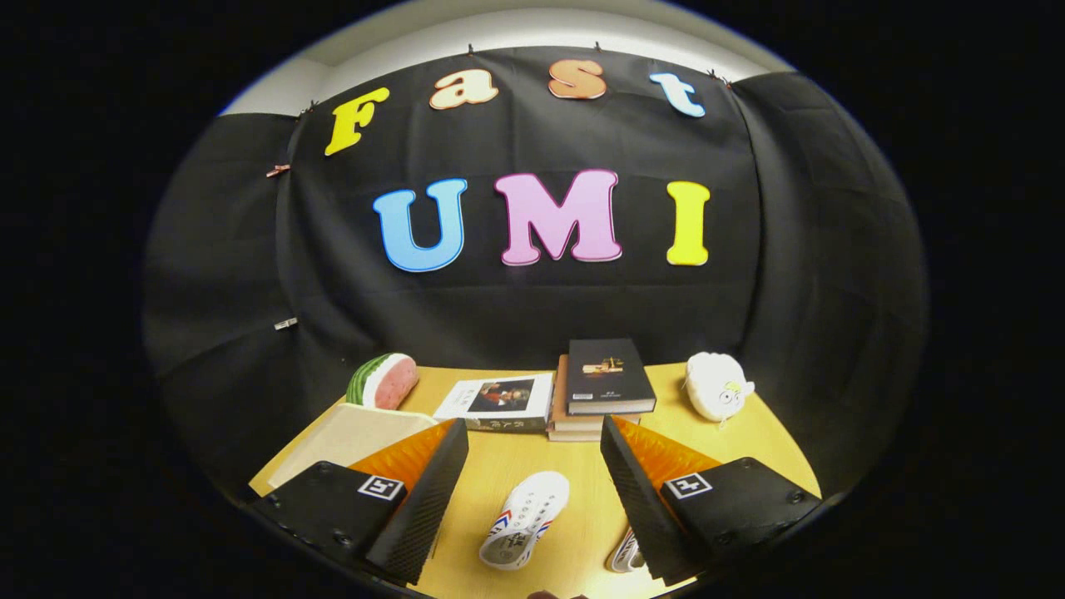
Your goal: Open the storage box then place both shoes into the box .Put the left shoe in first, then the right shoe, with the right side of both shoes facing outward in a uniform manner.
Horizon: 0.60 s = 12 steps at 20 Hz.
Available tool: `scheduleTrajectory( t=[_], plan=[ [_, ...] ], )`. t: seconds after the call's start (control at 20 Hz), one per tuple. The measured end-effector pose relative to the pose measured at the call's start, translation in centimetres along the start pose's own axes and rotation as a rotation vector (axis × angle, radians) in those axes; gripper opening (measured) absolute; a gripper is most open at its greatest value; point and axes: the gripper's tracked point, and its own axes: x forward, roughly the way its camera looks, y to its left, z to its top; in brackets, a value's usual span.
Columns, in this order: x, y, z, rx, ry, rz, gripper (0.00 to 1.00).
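so the gripper (pixel 532 491) hangs above the worktop (pixel 582 466) with its fingers spread wide and nothing held between them. one white shoe (pixel 526 520) with striped side marks lies on the wood in the lower middle of the frame, between the two fingers, its toe pointing away toward the books. a second shoe (pixel 626 552) peeks out at the lower right, mostly hidden behind the right finger. a pale flat thing (pixel 349 437) at the lower left, beyond the left finger, is probably the storage box with its lid shut, though i cannot tell for sure. further up sit a watermelon slice toy (pixel 383 380), a flat book (pixel 499 401), a stack of books (pixel 603 387) and a white plush toy (pixel 717 385).

the box looks unopened, so opening comes first. to do it well, swing the gripper toward that lower-left box, keep the fingers wide, come in low at the lid's edge and lift slowly so the box does not slide. mind the shoe below when turning.
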Motion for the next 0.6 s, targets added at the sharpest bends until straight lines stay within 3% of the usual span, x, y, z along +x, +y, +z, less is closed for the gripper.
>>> scheduleTrajectory(
  t=[0.4,0.6],
  plan=[
    [3.0,6.8,-8.5,0.316,0.392,0.276,0.98],
    [3.4,9.8,-13.1,0.363,0.562,0.387,0.98]
  ],
)
